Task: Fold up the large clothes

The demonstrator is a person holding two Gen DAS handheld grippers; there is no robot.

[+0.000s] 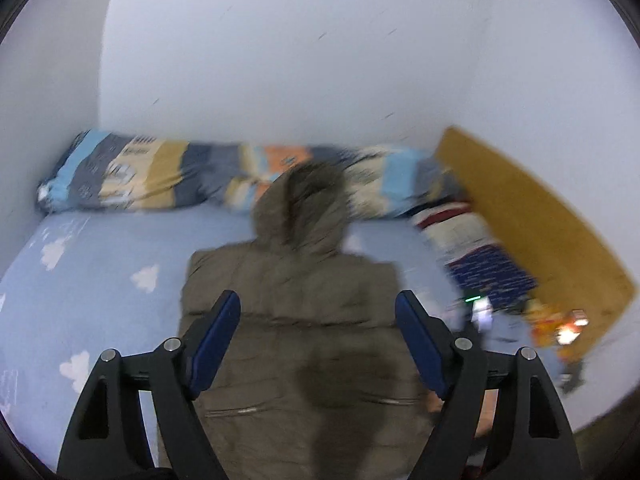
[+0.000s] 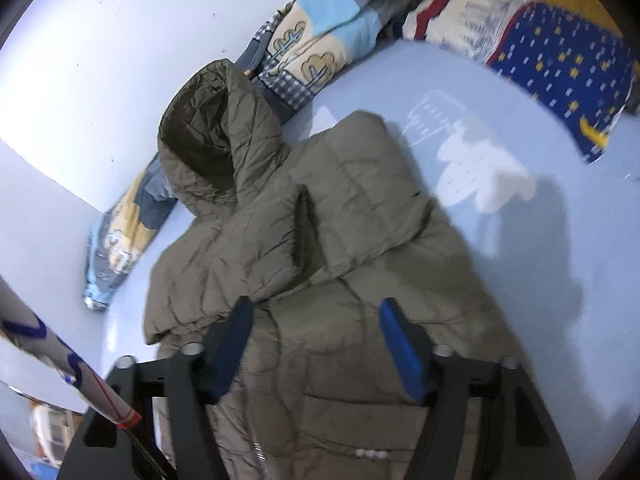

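Jacket: olive quilted hooded puffer jacket (image 2: 320,264) lies mid-bed on the pale blue cloud-print bed sheet (image 1: 92,280), hood far, sleeves folded inward, likely narrowed for folding.
Left claw (image 1: 318,340): released, wide, empty above the jacket.
Right claw (image 2: 316,344): released, empty, hovering over the zip.

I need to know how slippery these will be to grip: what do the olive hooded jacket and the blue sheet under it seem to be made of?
The jacket looks like a quilted, padded coat with a thin synthetic shell: stitched puffy panels, fine crinkles and a faint sheen. Likely nylon or polyester, probably slick. The sheet looks like matte woven cotton or a blend: flat, no shine, printed white clouds.
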